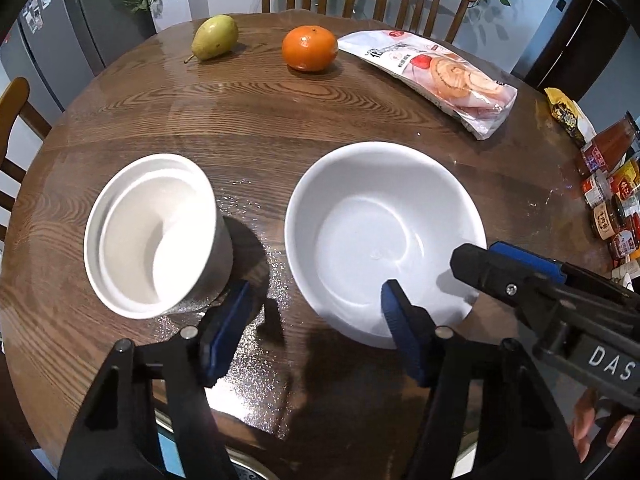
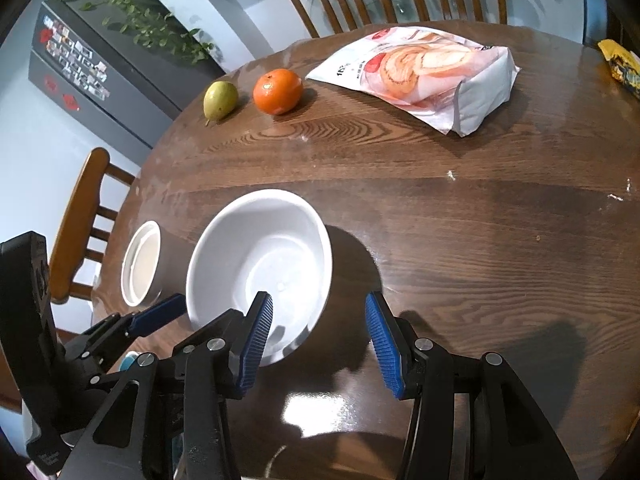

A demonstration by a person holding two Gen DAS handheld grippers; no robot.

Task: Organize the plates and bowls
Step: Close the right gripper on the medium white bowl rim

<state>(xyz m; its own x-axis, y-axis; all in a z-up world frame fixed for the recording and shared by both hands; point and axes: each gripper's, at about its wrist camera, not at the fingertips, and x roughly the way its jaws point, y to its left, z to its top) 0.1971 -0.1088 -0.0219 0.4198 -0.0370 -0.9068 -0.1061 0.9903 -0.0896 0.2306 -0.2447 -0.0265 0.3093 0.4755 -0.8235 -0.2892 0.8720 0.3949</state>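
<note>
- Nearest the left wrist camera, the left gripper (image 1: 316, 316) hangs with its 2 blue pads apart and nothing between them; its right pad overlaps the near rim of the large white bowl (image 1: 384, 232), though contact cannot be told.
- Nearest the right wrist camera, the right gripper (image 2: 320, 340) also has its pads apart, straddling the bowl's near-right rim: 1 pad sits over the bowl's inside, the other outside over the desk (image 2: 460, 240). No clamping shows.
- Left of the large bowl, near but apart from it, stands a smaller white bowl (image 1: 156, 236), taller and straight-sided, with what looks like another dish nested inside.
- Further back on the round wooden desk lie a pear (image 1: 214, 36), an orange (image 1: 310, 48) and a bag of roll cake (image 1: 436, 76). Jars (image 1: 612, 196) crowd the right edge.
- Judgement: the step in hand looks like grasping the large bowl's rim, perhaps to stack the bowls.
- To do it well, lower the right gripper until the rim sits deep between the pads, then close squarely, since glazed ceramic may slip.
- Lift level, keeping the left gripper out of the way.
</note>
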